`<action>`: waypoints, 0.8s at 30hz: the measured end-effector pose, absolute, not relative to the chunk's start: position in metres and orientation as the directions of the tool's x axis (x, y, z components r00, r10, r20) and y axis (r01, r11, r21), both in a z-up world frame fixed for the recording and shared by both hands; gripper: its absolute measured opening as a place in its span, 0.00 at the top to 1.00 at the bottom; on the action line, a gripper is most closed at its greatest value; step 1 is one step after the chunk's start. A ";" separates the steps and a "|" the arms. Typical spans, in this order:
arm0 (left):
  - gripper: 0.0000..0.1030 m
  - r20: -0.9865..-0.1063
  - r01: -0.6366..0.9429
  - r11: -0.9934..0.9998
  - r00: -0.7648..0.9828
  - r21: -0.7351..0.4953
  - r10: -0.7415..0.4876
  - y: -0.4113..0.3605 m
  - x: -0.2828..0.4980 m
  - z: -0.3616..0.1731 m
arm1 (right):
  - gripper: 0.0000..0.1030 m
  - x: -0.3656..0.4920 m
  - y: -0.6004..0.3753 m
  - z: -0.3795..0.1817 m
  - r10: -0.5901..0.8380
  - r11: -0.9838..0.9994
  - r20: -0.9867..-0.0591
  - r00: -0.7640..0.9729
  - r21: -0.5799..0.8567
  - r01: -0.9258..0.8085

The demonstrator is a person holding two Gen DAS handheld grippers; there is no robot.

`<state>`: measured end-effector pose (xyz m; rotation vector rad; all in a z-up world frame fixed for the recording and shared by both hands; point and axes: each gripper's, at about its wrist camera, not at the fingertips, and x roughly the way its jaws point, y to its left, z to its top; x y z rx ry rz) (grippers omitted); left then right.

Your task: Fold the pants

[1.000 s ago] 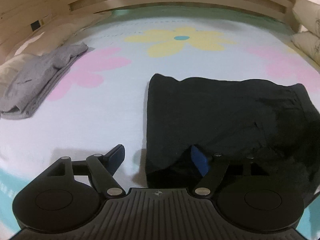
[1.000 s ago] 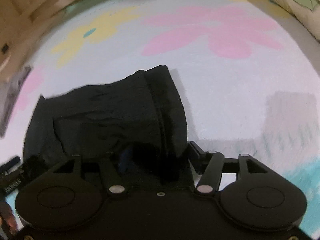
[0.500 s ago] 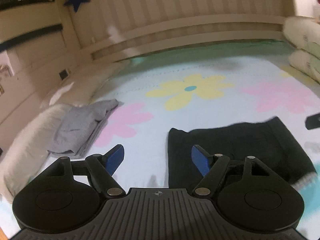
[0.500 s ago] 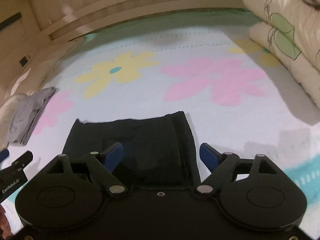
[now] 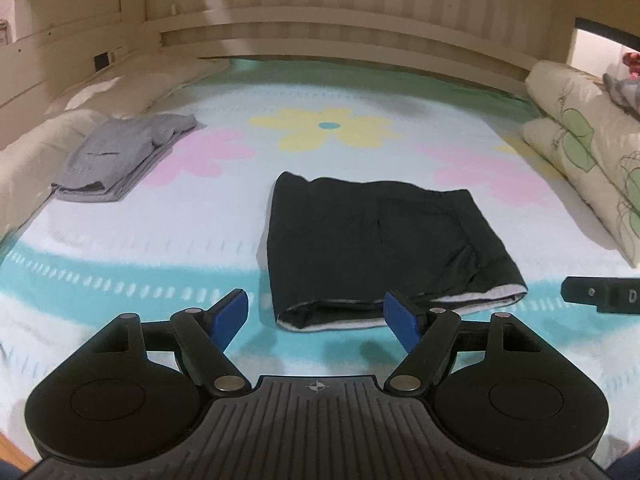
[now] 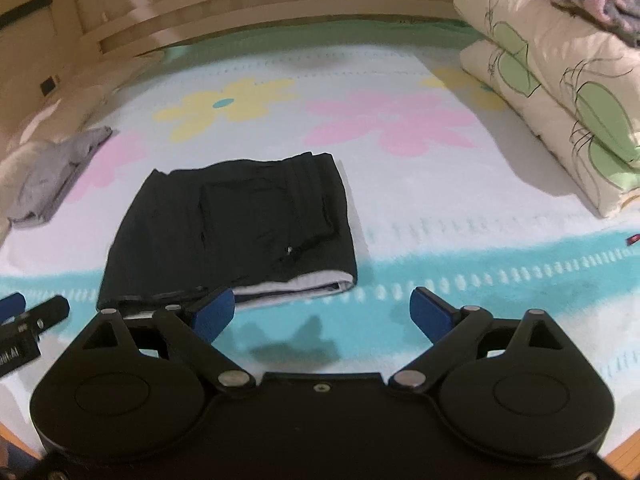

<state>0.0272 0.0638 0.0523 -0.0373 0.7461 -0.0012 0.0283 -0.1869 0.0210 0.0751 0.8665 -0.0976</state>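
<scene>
Left wrist view, pants (image 5: 380,244): folded black rectangle, centre frame, lying free on my bedsheet (image 5: 160,248).
Left gripper (image 5: 316,312): released, empty, pulled back.
Right gripper (image 6: 322,312): jaws just opened wide, nothing between.
Meaning: I judge folding finished.

I am in a home bedroom. Before me lies a bed (image 5: 168,240) with flowered sheet, wooden headboard (image 5: 320,40), and stacked quilts (image 6: 560,92).

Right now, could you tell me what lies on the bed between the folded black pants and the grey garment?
Nothing: between the black pants and the grey garment lies only bare flowered bedsheet, seen best in the left wrist view.
</scene>
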 end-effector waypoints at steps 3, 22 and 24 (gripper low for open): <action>0.29 -0.682 -0.010 1.000 0.732 -0.021 -0.007 0.062 0.030 0.046 | 0.06 0.020 -0.177 0.019 -0.077 0.996 -0.742 0.666 -0.029 0.083; 0.29 -0.725 -0.042 0.998 0.689 -0.045 -0.004 0.061 0.038 0.028 | 0.06 0.029 -0.156 -0.006 -0.085 0.994 -0.774 0.627 -0.110 -0.001; 0.29 -0.722 -0.035 0.999 0.691 -0.026 0.006 0.058 0.037 0.028 | 0.06 0.029 -0.157 -0.007 -0.082 0.995 -0.779 0.622 -0.102 0.004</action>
